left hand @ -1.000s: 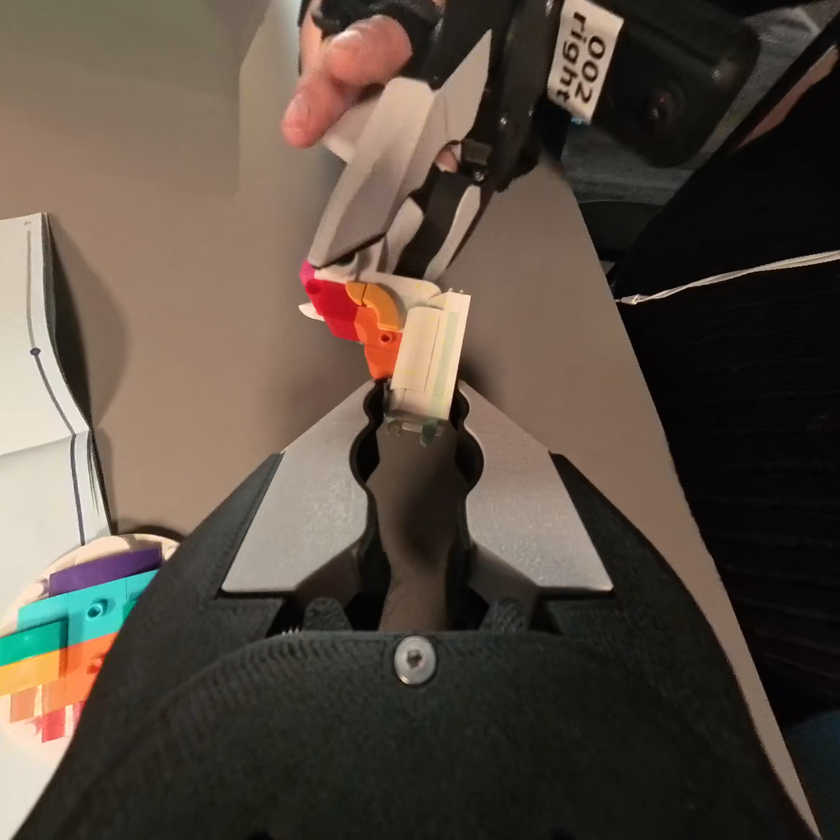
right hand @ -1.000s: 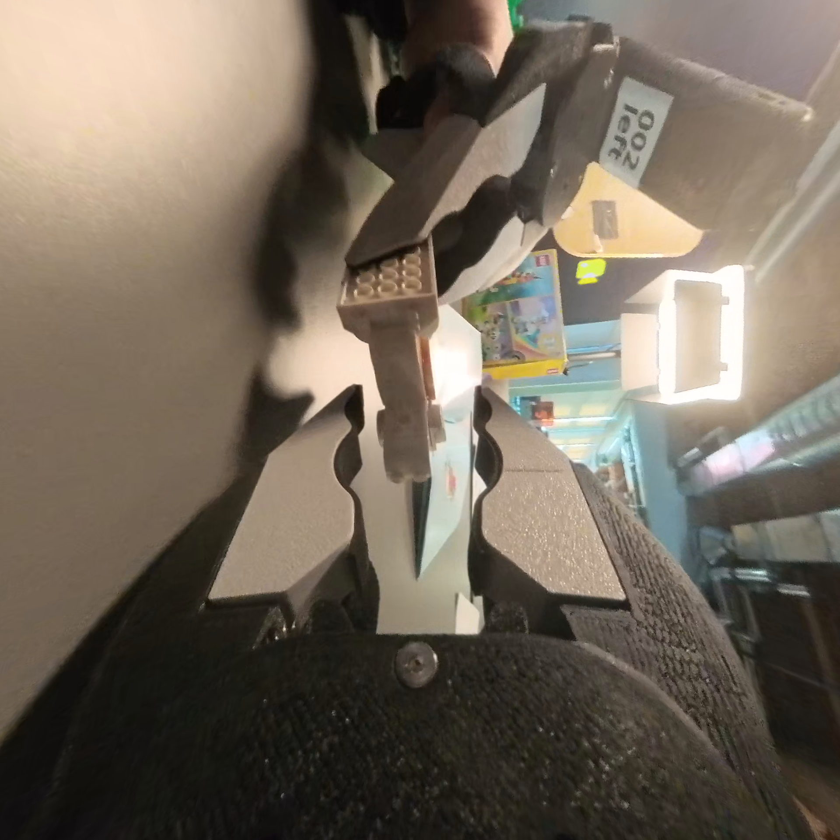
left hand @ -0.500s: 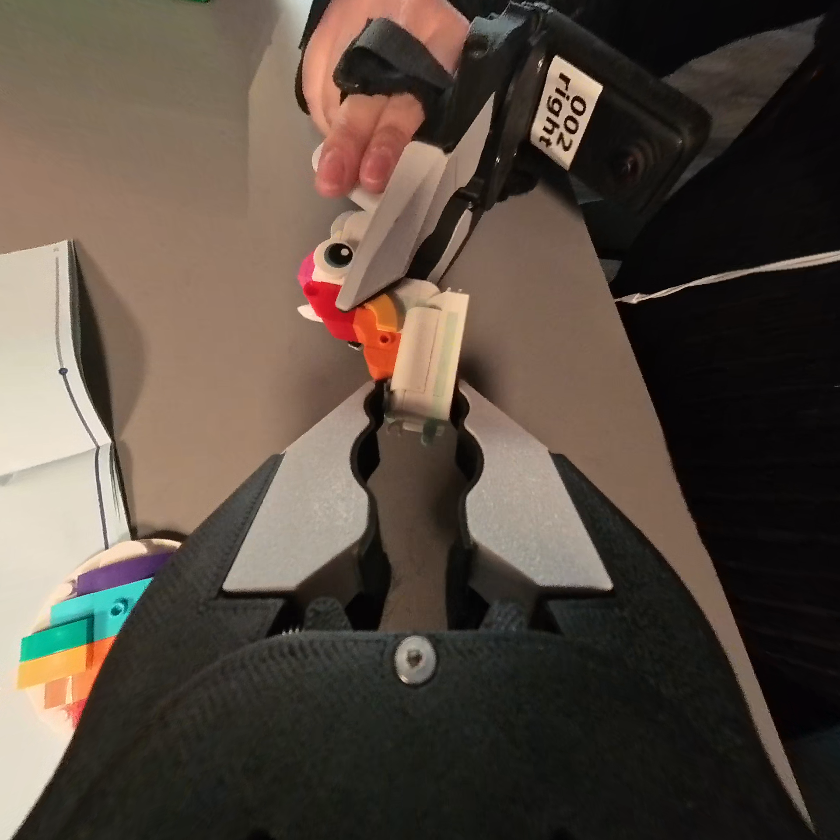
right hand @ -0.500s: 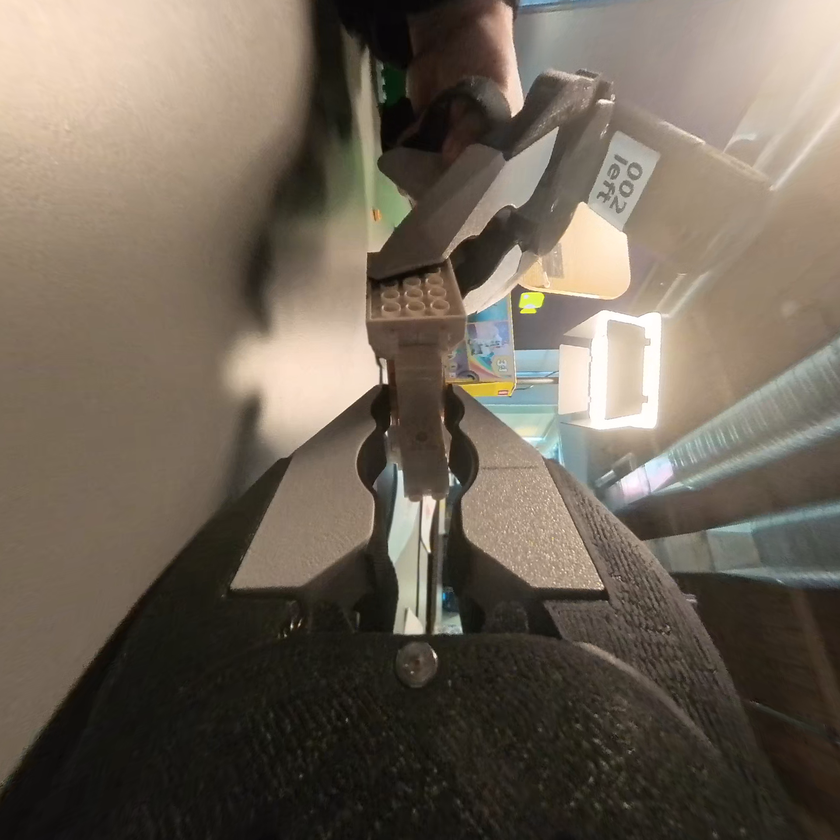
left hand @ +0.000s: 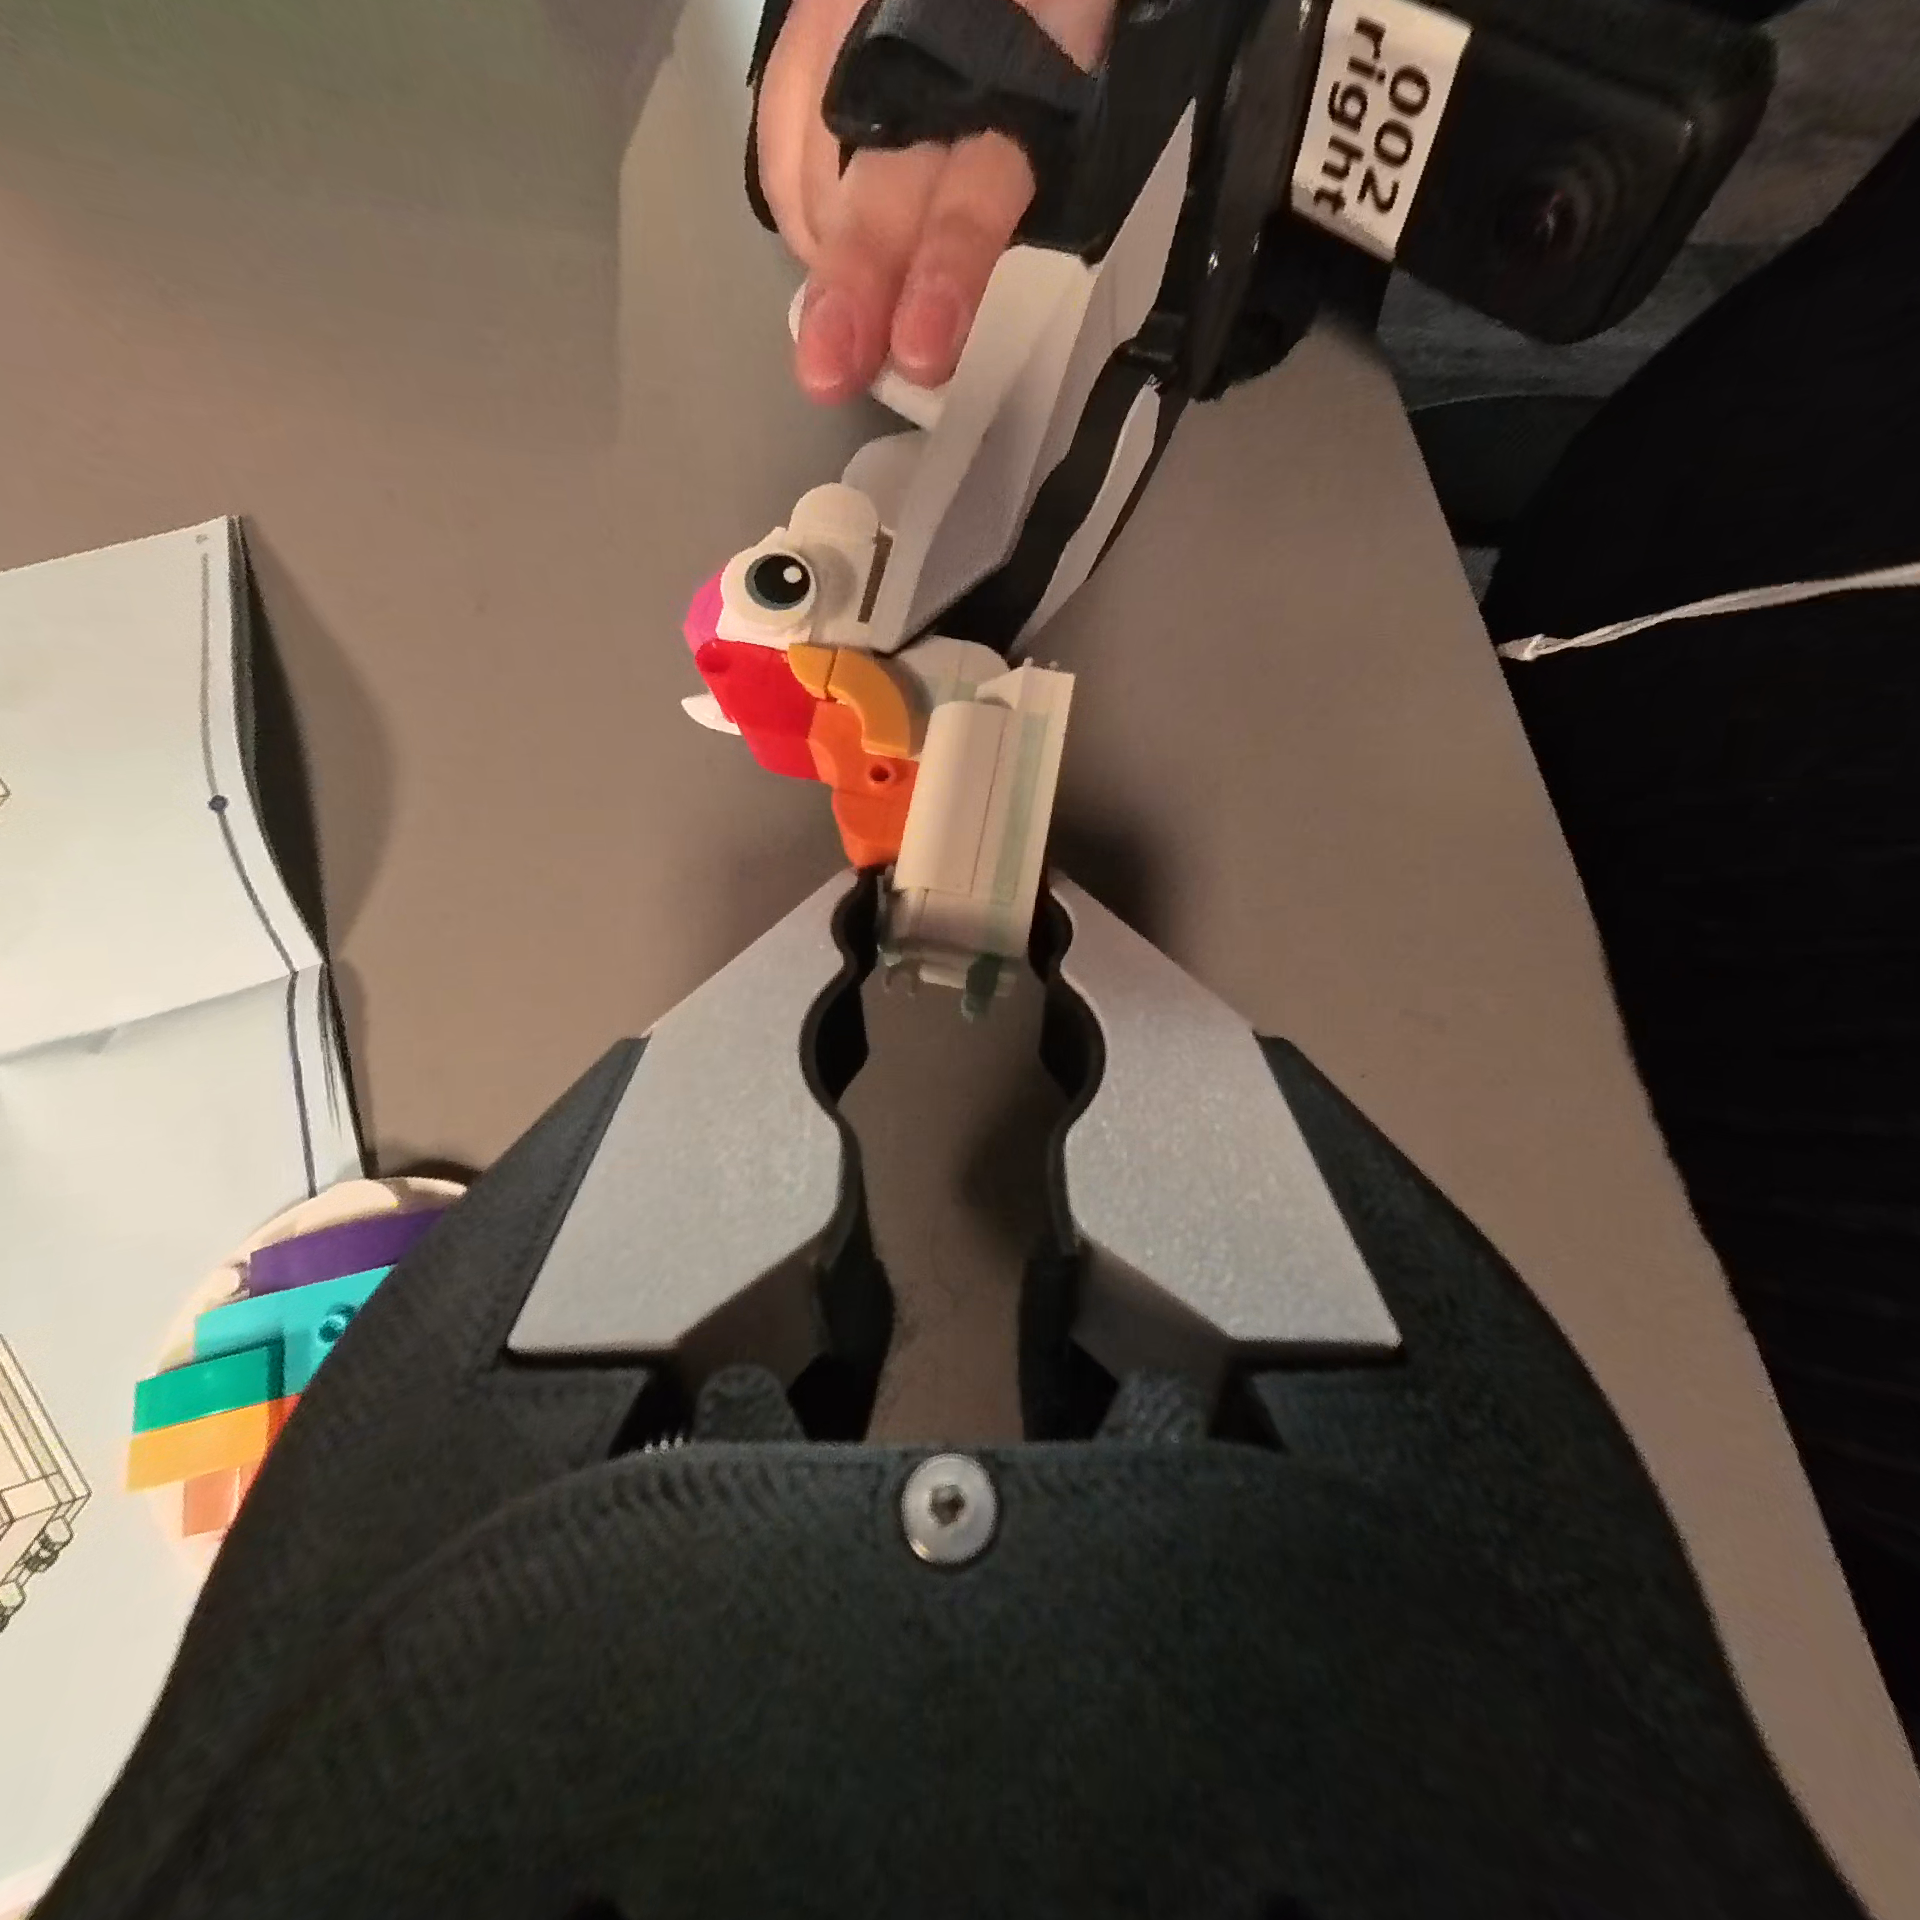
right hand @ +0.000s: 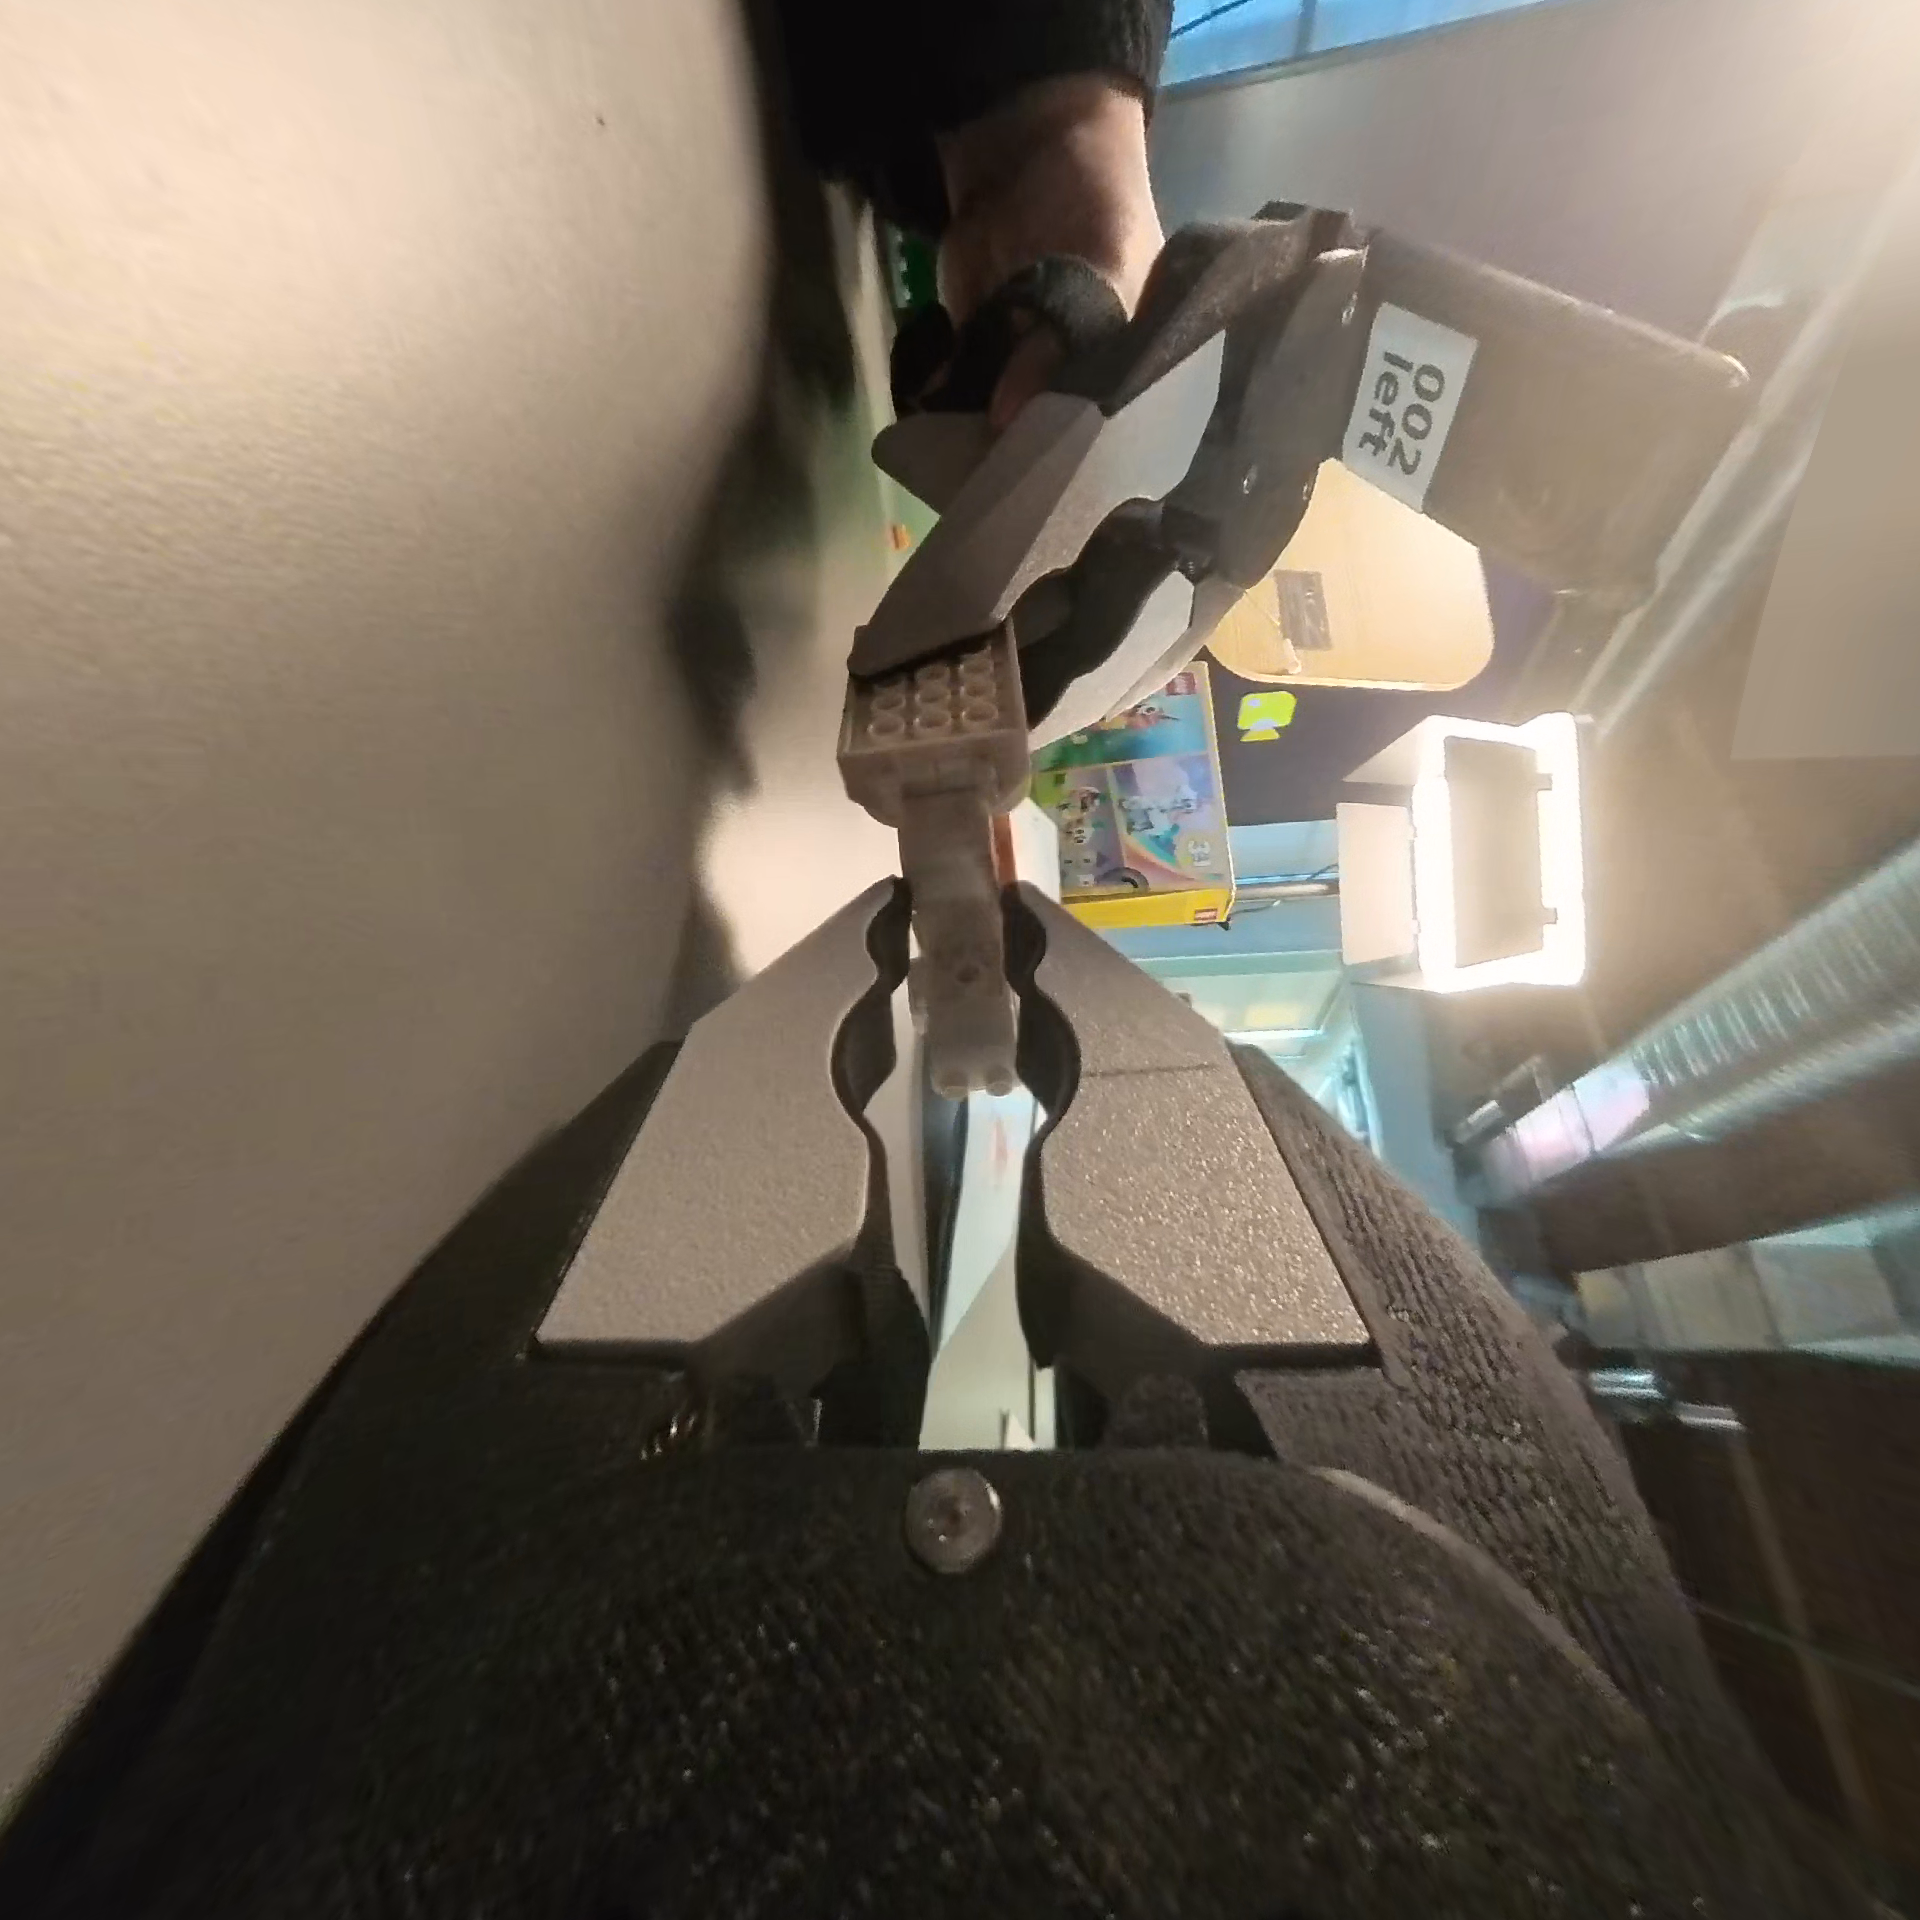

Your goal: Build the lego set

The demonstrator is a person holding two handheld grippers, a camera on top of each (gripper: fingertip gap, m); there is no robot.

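Note:
A small lego model [left hand: 894, 727] hangs above the grey table [left hand: 416, 312]. It has a white body, orange and red parts, and a white head with one eye [left hand: 779, 582]. My left gripper [left hand: 951, 904] is shut on the white body's lower end. My right gripper [left hand: 956, 623] comes in from the top, shut on the head. In the right wrist view my right gripper [right hand: 956, 914] clamps a narrow white part of the model [right hand: 951, 977]. There the left gripper [right hand: 935, 665] grips the studded white block [right hand: 930, 738].
An open instruction booklet [left hand: 135, 810] lies at the left. A round white plate [left hand: 208, 1288] with several coloured bricks sits beside it, partly behind my left gripper. The table's edge [left hand: 1538, 831] runs close on the right. A lego box [right hand: 1143, 810] stands far off. My two grippers' fingertips are within a few centimetres of each other.
My right gripper has closed on the model's head; one second ago its fingers stood apart around it. It has also turned, so the eye now faces the left wrist view.

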